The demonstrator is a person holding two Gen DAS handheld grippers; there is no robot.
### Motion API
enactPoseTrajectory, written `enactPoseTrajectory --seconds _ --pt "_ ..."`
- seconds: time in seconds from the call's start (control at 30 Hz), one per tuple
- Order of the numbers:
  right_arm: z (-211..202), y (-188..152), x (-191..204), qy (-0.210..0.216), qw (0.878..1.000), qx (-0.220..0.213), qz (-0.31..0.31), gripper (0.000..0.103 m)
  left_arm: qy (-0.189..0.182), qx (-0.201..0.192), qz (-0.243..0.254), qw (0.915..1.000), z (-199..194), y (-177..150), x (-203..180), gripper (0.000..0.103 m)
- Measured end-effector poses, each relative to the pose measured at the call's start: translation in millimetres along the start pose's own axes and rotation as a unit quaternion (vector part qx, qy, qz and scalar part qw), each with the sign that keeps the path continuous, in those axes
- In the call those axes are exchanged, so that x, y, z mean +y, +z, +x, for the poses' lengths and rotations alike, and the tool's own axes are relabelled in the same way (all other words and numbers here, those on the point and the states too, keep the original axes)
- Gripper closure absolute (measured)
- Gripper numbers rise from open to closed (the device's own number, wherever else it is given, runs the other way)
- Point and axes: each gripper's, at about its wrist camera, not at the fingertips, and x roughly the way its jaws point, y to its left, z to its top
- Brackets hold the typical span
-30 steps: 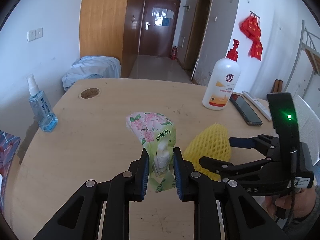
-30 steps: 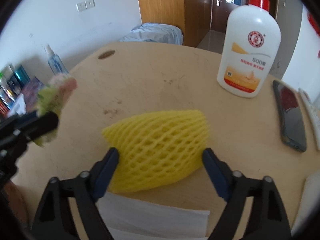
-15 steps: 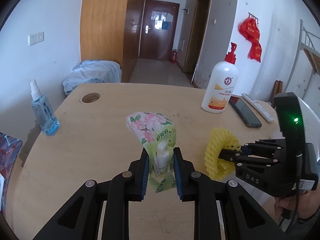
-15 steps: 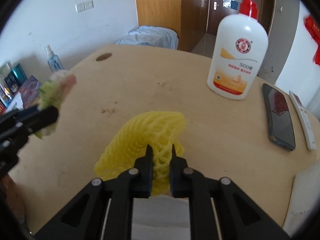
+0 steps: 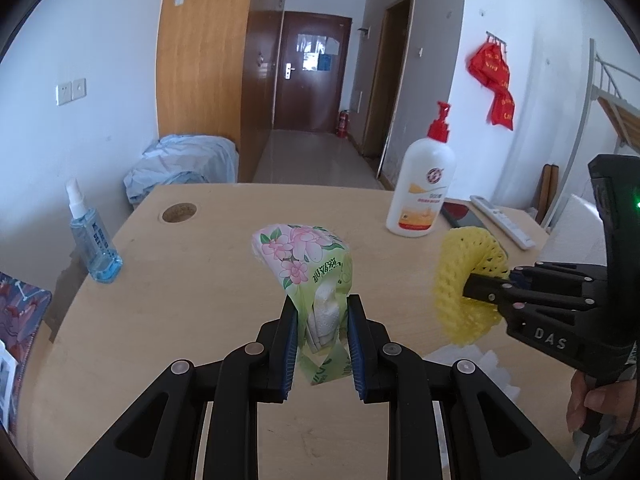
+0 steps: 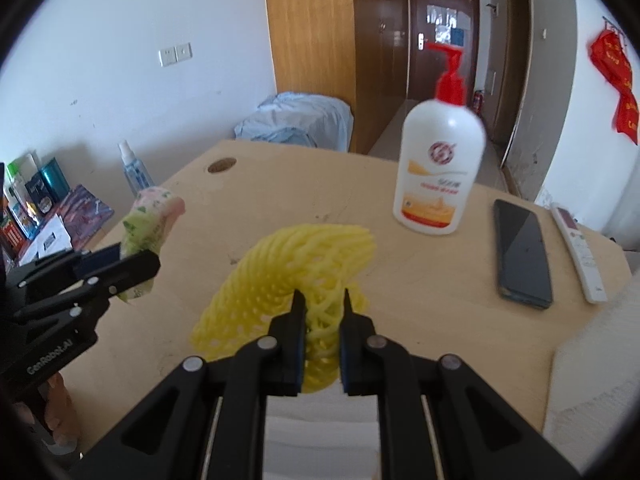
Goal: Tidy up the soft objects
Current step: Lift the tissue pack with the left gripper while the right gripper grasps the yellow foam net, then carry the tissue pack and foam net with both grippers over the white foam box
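My left gripper point(image 5: 322, 312) is shut on a green floral tissue pack point(image 5: 308, 260) and holds it upright above the wooden table point(image 5: 200, 288). My right gripper point(image 6: 321, 308) is shut on a yellow foam net sleeve point(image 6: 288, 272), folded and lifted off the table. In the left wrist view the sleeve point(image 5: 466, 276) and right gripper point(image 5: 486, 284) are at the right. In the right wrist view the tissue pack point(image 6: 150, 220) and left gripper point(image 6: 120, 260) are at the left.
A white lotion pump bottle point(image 5: 422, 196) stands at the back right, with a black phone point(image 6: 520, 252) and a white remote point(image 6: 578, 256) beside it. A blue spray bottle point(image 5: 90, 240) stands at the left edge. White paper point(image 6: 320, 428) lies under my right gripper.
My right gripper closed on the yellow foam sleeve, squeezing it into a fold, and lifted it off the table. The left gripper kept hold of the tissue pack and rose slightly.
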Motion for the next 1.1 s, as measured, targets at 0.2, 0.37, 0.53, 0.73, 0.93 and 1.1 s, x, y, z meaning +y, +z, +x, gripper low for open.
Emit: enactPoseTrajectory --seconds 0.2,0.37,0.53,0.73,0.93,1.1 --pt "-32 -5 -3 -0.003 1.000 -0.028 0.006 0.087 -0.007 -0.017 0.010 0.9998 -22 2 -14 0.079" --pt "-66 -16 -4 -0.007 0.998 -0.057 0.011 0.087 -0.014 -0.033 0.024 0.9991 -43 2 -30 0.079" --pt "-105 -34 -9 -0.016 0.995 -0.092 0.022 0.087 -0.027 -0.048 0.030 0.9980 -66 -2 -47 0.079" --pt "-144 -58 -16 -0.024 0.991 -0.125 0.039 0.087 -0.045 -0.064 0.044 0.9960 -94 -9 -72 0.079" --pt "-162 -86 -28 -0.030 0.988 -0.135 0.063 0.087 -0.058 -0.064 0.061 0.9944 -109 -24 -97 0.079" --pt "-177 -104 -33 -0.039 0.986 -0.145 0.078 0.087 -0.076 -0.061 0.073 0.9925 -118 -34 -115 0.079"
